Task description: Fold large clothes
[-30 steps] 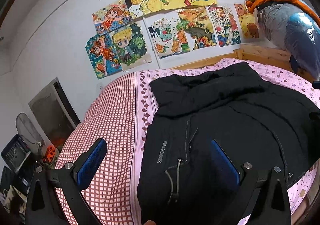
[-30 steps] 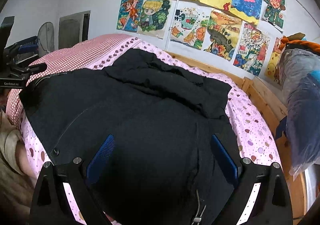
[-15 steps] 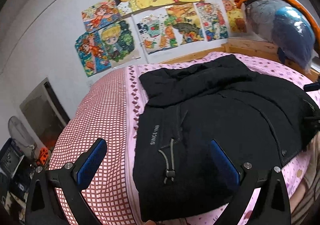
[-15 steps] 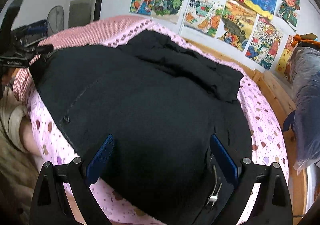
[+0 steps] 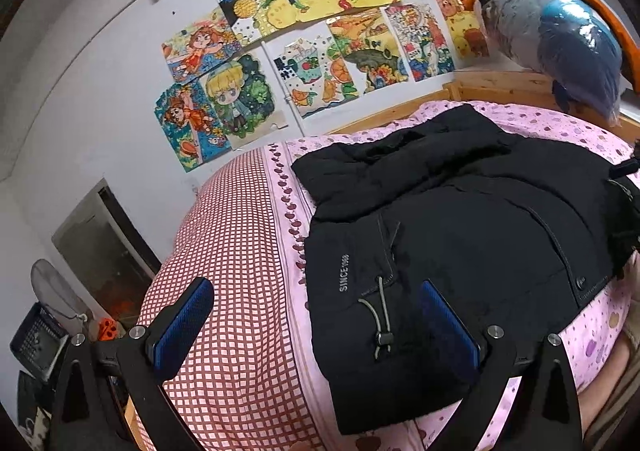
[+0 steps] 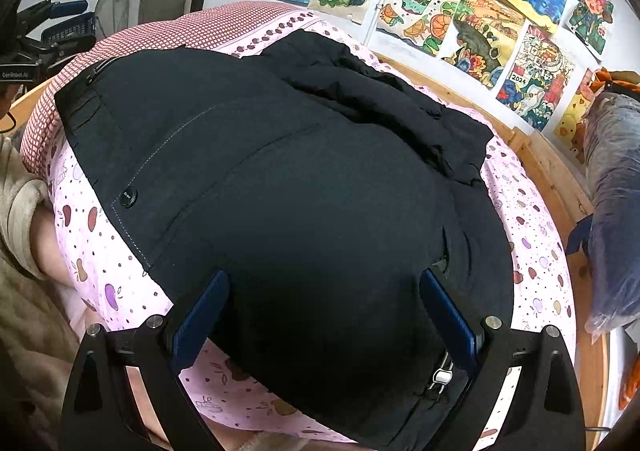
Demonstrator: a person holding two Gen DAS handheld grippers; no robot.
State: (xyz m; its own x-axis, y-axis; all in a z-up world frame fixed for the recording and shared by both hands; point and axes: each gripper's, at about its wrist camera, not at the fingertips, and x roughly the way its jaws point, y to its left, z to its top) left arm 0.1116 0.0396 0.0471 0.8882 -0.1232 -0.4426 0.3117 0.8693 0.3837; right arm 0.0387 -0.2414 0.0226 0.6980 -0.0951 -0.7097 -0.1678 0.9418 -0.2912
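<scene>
A large black padded jacket (image 5: 460,219) lies folded on the bed, its hood bunched at the far end and a drawcord with toggle (image 5: 382,315) near me. It fills the right wrist view (image 6: 300,191), where a snap button (image 6: 129,197) shows on its left edge. My left gripper (image 5: 316,325) is open and empty above the jacket's near left corner. My right gripper (image 6: 324,315) is open and empty above the jacket's near edge. The left gripper also shows far left in the right wrist view (image 6: 44,35).
The bed has a pink spotted sheet (image 6: 532,251) and a red checked cover (image 5: 236,251). A wooden bed frame (image 6: 560,179) runs along the right. Bagged bedding (image 5: 560,47) sits at the right. Drawings (image 5: 320,39) hang on the wall. A fan (image 5: 52,291) stands at the left.
Both grippers have drawn back and up from the jacket, so more of the jacket and the bed's near edge shows. Both stay open. The jacket has not moved.
</scene>
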